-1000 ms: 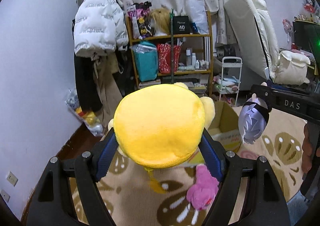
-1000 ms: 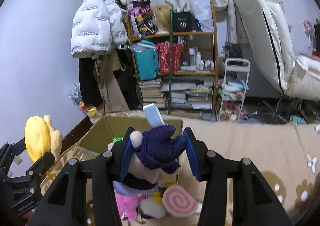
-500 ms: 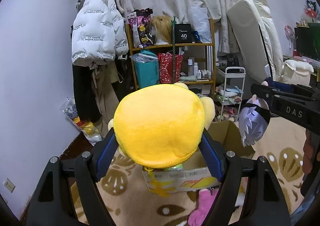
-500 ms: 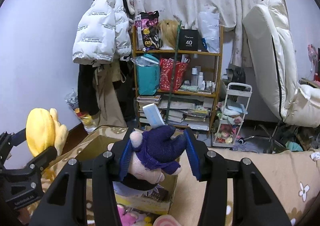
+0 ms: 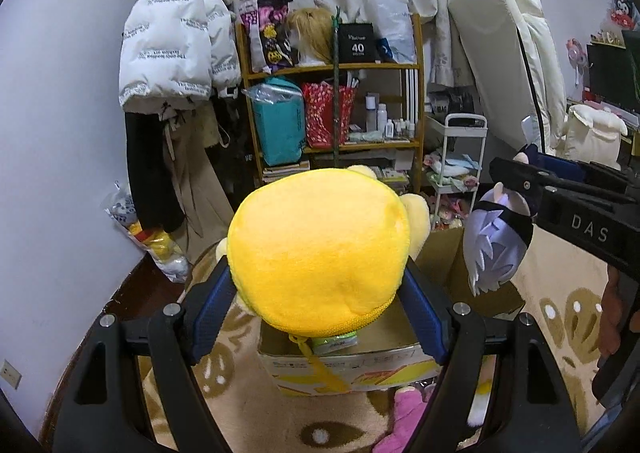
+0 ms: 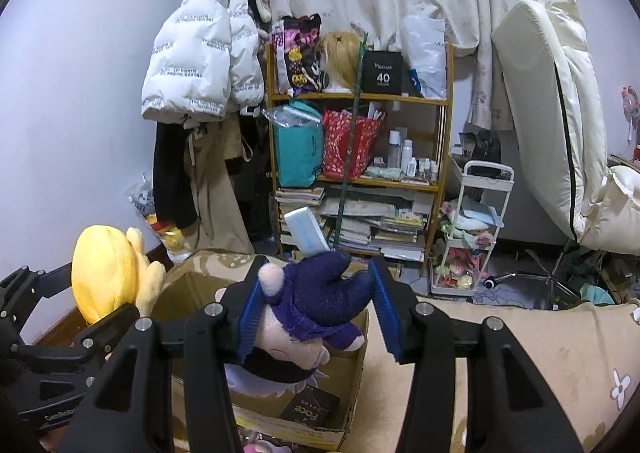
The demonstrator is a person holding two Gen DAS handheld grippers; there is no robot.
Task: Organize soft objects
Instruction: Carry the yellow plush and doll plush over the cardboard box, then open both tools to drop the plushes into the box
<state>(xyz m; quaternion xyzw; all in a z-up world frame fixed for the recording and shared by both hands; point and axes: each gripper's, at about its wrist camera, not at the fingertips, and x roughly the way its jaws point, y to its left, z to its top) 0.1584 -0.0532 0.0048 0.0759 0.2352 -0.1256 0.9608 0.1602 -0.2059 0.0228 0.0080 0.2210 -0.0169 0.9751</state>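
My left gripper point(image 5: 318, 293) is shut on a round yellow plush point(image 5: 320, 249) and holds it up over the near edge of an open cardboard box point(image 5: 344, 365). My right gripper point(image 6: 316, 309) is shut on a doll in a purple outfit with pale lilac hair point(image 6: 316, 305), held above the same box point(image 6: 320, 405). The doll hangs head down in the left wrist view point(image 5: 496, 241). The yellow plush shows at the left in the right wrist view point(image 6: 106, 269). A pink plush point(image 5: 404, 409) lies on the rug in front of the box.
The box stands on a beige patterned rug point(image 5: 560, 293). Behind it are a cluttered wooden shelf point(image 6: 360, 141), a white trolley point(image 6: 476, 221), a white jacket on a coat stand point(image 6: 204, 65) and a cream chair point(image 6: 560, 125). A bag of toys point(image 5: 152, 237) leans on the left wall.
Both grippers have risen and tilted up with their toys still held. The box and rug have sunk lower in both views; more of the shelf and room shows.
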